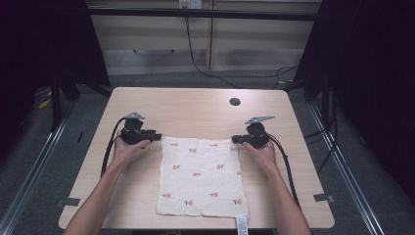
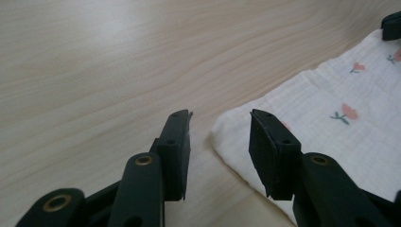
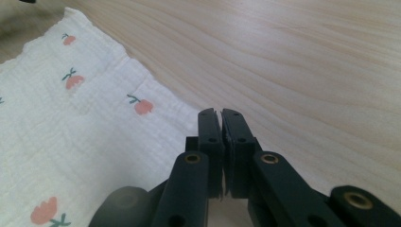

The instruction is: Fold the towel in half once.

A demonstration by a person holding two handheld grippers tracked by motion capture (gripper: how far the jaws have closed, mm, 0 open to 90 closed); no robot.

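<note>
The muslin cloth (image 1: 201,177), white with small red flower prints, lies flat on the wooden table (image 1: 195,105), spread as a rough square toward the near edge. A white label tab (image 1: 242,224) hangs from its near right corner over the table edge.

Left gripper (image 1: 155,136): I hold it at the far left corner of the cloth, pointing toward the cloth. In the left gripper view its jaws stand apart, with a clear gap between the pads (image 2: 176,142). The cloth corner (image 2: 227,130) lies on the table in line with that gap, just ahead of the tips. The pads do not press on it.

Right gripper (image 1: 236,139): I hold it at the far right corner of the cloth, pointing inward. In the right gripper view (image 3: 220,113) its jaws are together, the pads meeting face to face. The cloth's edge runs just beside the tips. I cannot tell whether any fabric is pinched between the pads.

Both my hands rest low at the table surface. A dark round hole (image 1: 235,102) sits in the table top beyond the right gripper.
</note>
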